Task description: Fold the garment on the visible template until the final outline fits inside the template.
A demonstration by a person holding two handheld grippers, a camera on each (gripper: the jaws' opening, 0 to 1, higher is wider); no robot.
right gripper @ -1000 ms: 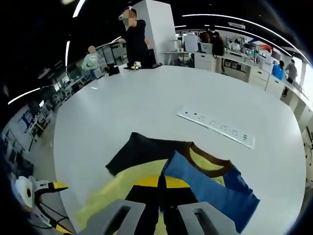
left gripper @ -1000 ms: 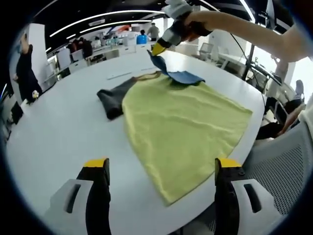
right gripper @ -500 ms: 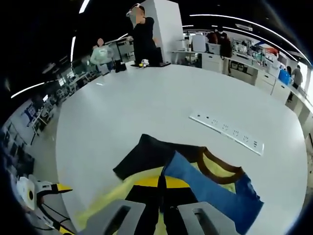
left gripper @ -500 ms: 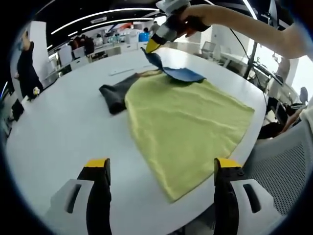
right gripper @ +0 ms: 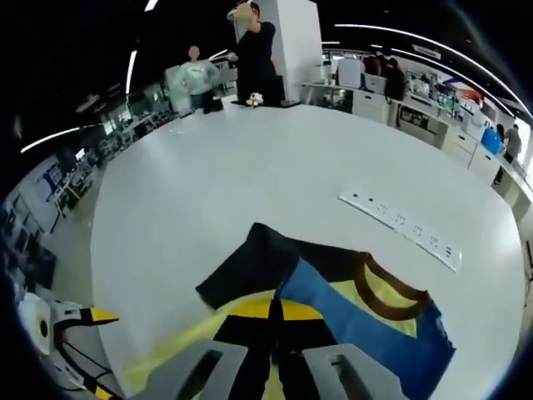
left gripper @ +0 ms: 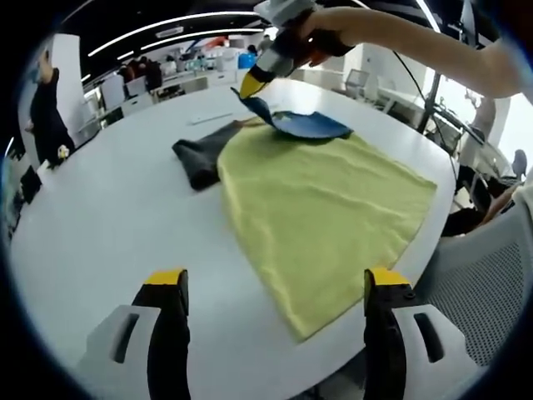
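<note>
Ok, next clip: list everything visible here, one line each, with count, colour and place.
garment: one, yellow-green body, blue sleeve, dark sleeve, brown collar; spread on the table.
table: one, white, large, rounded.
power strip: one, white, on the table beyond the collar.
people: several, standing at the table's far edge and beyond.
left gripper: black jaws, yellow tips, apart, above the near table edge.
right gripper: yellow-tipped, pinching and lifting the blue sleeve.
</note>
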